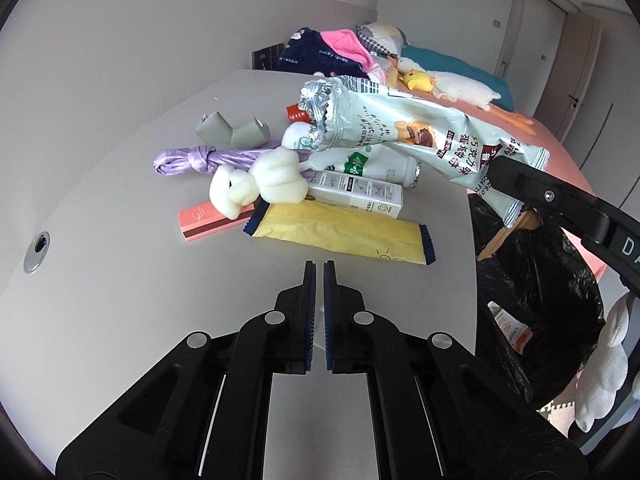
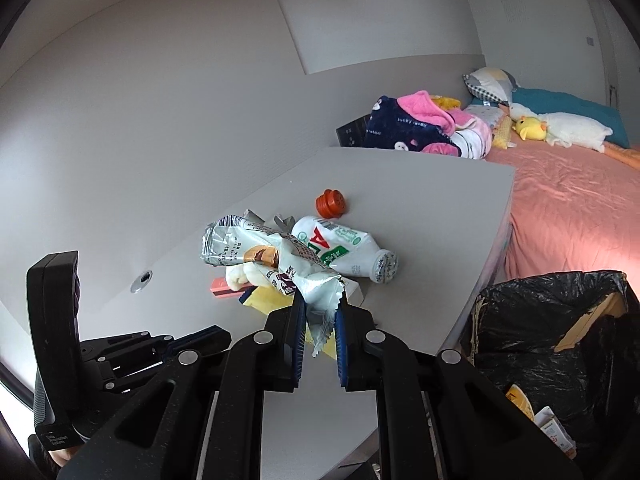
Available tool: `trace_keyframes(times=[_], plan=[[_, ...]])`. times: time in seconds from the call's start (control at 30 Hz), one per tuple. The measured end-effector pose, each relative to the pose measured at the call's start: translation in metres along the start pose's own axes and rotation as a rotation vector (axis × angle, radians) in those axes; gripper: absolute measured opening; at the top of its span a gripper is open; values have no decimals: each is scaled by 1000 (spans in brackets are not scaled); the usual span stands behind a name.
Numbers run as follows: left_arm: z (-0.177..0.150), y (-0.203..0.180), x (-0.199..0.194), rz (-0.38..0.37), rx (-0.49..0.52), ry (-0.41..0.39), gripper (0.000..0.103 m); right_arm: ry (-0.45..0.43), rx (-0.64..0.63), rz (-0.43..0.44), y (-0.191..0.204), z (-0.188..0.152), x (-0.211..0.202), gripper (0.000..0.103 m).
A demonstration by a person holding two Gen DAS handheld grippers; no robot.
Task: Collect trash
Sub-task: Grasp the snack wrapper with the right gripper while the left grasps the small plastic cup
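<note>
Above table [image 2: 400, 184], wrapper [image 2: 316, 300] in right gripper [image 2: 320, 312]

Soft, even daylight is filling both views, and the pale desk [image 1: 120, 248] is showing only faint shadows under the litter. Warm pink light is glowing off the bed [image 2: 568, 208] at the far right. Fisheye distortion is bending the walls and darkening the corners into a black ring. A torn foil wrapper [image 1: 320, 100] is glinting slightly. Focus is staying sharp throughout.
</note>
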State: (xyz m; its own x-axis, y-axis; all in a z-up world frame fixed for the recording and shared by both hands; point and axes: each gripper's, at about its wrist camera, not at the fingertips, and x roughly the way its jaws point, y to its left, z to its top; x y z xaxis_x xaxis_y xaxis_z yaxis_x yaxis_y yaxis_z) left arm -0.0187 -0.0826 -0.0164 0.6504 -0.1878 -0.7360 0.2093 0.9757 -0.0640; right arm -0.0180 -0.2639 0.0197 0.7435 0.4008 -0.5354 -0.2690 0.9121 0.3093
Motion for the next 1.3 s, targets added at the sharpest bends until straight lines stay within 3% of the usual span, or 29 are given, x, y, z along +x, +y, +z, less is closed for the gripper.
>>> trace_keyframes(times=[0.33, 0.4, 0.43, 0.47, 0.7, 0.97, 1.2, 1.3], plan=[[5, -6, -11, -52, 32, -11, 4, -34, 11, -23, -11, 6, -19, 14], [-1, -8, -13, -50, 50, -4, 39, -35, 16, -24, -13, 5, -21, 14], [-5, -10, -14, -44, 56, -12, 85, -36, 19, -26, -14, 5, -22, 14], [-10, -11, -19, -42, 69, -38, 96, -37, 21, -27, -16, 5, -22, 14], [-28, -20, -25, -65, 132, -8, 94, -41, 47, -33, -24, 3, -27, 14], [-56, -42, -11, -50, 223, 101, 70, -44, 59, -33, -27, 0, -31, 14], [-71, -41, -10, -19, 221, 145, 60, -54, 63, -21, -29, -1, -37, 14], [-79, -40, -12, -10, 221, 154, 49, -54, 64, -16, -29, -2, -38, 14]])
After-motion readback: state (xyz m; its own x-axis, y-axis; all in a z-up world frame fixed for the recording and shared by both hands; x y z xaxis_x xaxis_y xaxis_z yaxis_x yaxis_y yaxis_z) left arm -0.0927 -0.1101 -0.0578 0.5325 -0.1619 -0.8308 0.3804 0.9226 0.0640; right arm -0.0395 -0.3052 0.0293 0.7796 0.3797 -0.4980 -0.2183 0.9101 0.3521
